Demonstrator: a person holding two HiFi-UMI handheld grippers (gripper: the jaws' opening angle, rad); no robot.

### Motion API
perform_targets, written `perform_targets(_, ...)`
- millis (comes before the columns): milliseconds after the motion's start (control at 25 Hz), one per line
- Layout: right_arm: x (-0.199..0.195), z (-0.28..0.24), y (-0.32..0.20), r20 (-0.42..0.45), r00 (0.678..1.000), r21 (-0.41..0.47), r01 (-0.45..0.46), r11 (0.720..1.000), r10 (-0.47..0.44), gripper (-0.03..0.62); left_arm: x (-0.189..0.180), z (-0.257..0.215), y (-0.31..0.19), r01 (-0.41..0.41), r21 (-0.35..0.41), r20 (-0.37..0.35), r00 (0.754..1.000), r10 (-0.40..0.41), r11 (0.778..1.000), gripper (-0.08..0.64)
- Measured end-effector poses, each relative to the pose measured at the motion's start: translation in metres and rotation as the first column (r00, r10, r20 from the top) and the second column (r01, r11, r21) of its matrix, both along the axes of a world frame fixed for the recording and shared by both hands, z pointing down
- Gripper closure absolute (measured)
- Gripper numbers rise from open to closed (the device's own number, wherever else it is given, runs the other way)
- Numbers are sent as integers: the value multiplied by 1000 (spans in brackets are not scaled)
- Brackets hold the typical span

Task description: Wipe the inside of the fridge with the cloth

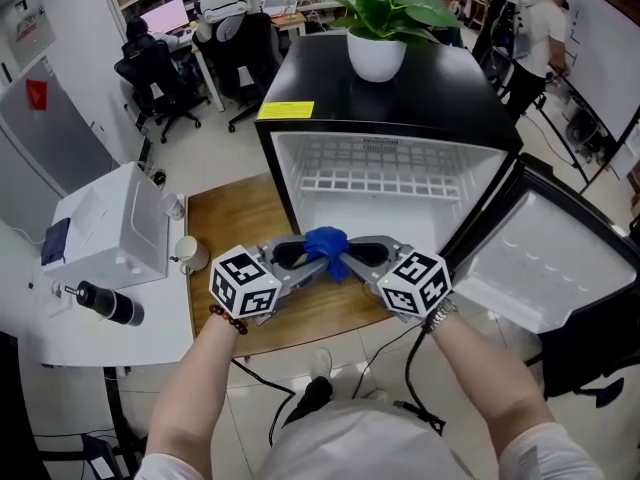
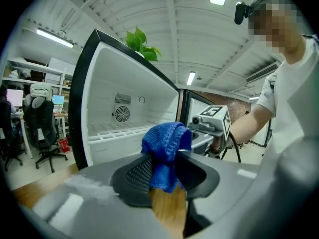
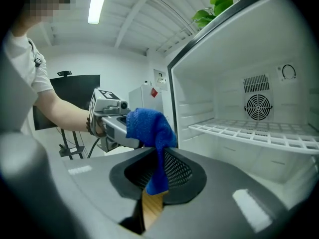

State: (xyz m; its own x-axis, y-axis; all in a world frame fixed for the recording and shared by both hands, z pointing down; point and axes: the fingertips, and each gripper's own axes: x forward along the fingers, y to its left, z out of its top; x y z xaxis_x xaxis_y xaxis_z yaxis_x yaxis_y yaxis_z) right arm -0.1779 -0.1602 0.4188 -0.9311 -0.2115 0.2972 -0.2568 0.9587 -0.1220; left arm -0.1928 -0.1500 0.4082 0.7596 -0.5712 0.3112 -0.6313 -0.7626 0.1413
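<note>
A small fridge point(image 1: 300, 163) stands open in front of me, its white inside bare apart from a wire shelf point(image 1: 385, 181); its door point(image 1: 540, 258) swings out to the right. Just before the opening, both grippers meet at a blue cloth point(image 1: 326, 243). My right gripper point(image 1: 346, 259) is shut on the cloth point(image 3: 149, 126), which bunches above its jaws point(image 3: 154, 178). My left gripper point(image 1: 308, 258) stands open, and the cloth point(image 2: 167, 143) hangs between its jaws point(image 2: 167, 176) with a gap beside it. The right gripper's marker cube point(image 2: 215, 114) shows beyond the cloth.
A potted plant point(image 1: 378, 28) sits on the fridge's black top. A wooden mat point(image 1: 225, 228) lies under the fridge front. At the left is a white table with a white box point(image 1: 110, 228), a cup point(image 1: 190, 255) and a black bottle point(image 1: 110, 305). Office chairs and people are behind.
</note>
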Motion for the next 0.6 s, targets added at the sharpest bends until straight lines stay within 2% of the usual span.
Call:
perform_targets(80, -2, 5, -10, -1, 999, 6, -43, 999, 43, 554, -10, 5, -4, 28, -11, 8, 1000, -28, 1000, 390)
perform_targets(320, -10, 32, -41, -34, 985, 47, -166, 985, 167, 554, -45, 19, -18, 143, -16, 49, 989, -142, 990, 364)
perform_targets(600, -31, 69, -65, -75, 969, 58, -232, 971, 236, 554, -93, 31, -46, 359, 25, 101, 928, -360, 933, 364)
